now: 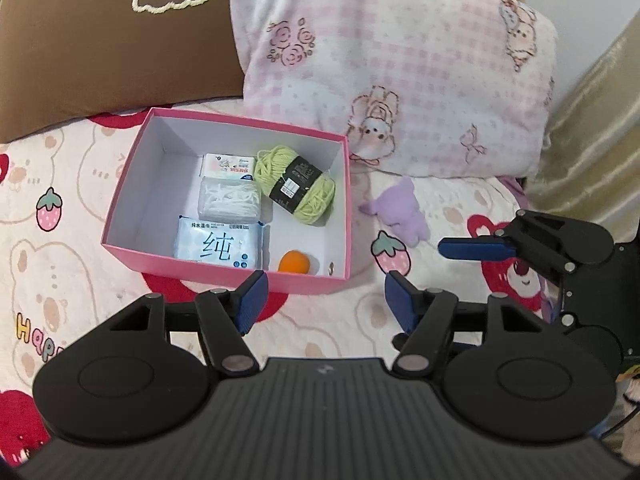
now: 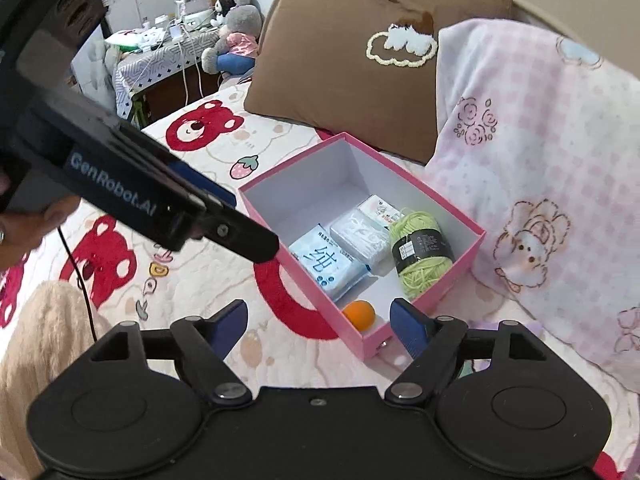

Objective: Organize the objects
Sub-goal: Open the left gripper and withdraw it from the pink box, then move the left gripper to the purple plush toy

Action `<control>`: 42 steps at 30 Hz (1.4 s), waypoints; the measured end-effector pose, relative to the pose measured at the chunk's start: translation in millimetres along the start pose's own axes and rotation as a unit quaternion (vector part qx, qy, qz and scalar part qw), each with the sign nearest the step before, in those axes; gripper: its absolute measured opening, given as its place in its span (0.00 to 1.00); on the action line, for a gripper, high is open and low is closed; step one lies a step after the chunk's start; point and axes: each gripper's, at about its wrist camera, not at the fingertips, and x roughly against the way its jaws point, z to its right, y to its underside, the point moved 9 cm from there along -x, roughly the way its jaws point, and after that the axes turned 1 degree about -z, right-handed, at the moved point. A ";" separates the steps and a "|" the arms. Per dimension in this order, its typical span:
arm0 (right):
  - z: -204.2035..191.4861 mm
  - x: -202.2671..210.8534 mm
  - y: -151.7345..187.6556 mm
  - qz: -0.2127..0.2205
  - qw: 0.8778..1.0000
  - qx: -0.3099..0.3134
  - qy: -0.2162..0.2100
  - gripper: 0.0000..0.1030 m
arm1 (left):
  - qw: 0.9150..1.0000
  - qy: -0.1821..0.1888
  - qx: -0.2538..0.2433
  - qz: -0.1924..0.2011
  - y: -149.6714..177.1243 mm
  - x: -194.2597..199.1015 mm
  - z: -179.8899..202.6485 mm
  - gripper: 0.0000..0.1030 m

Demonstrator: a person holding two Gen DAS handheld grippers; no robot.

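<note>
We hold the left gripper [image 1: 322, 300] spread, nothing between its pads | right gripper [image 2: 318, 326] spread, empty too | pink box [image 1: 224, 270] just ahead of both, holding green yarn [image 1: 298, 184], orange ball [image 1: 295, 262], wipes pack [image 1: 218, 244] | purple plush [image 1: 398, 212] beyond left gripper, right of box

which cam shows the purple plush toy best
The left wrist view: the purple plush toy lies in full sight on the bedspread, right of the pink box. The right wrist view shows only purple slivers behind its own gripper's fingers.
</note>
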 end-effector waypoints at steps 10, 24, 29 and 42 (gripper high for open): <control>-10.3 34.8 23.7 0.006 0.999 0.026 0.021 0.87 | 0.999 0.009 -0.031 0.006 18.5 30.1 25.9 0.71; -3.1 64.8 71.1 -0.003 0.999 0.031 0.041 0.87 | 0.998 0.027 -0.057 -0.019 48.7 22.9 64.2 0.74; 7.0 70.0 86.6 -0.007 0.999 0.020 0.044 0.87 | 0.996 0.031 -0.070 -0.035 59.7 10.1 80.5 0.74; 53.0 67.3 136.8 -0.008 0.997 -0.045 0.061 0.87 | 0.986 0.061 -0.144 -0.053 65.7 -57.8 135.5 0.74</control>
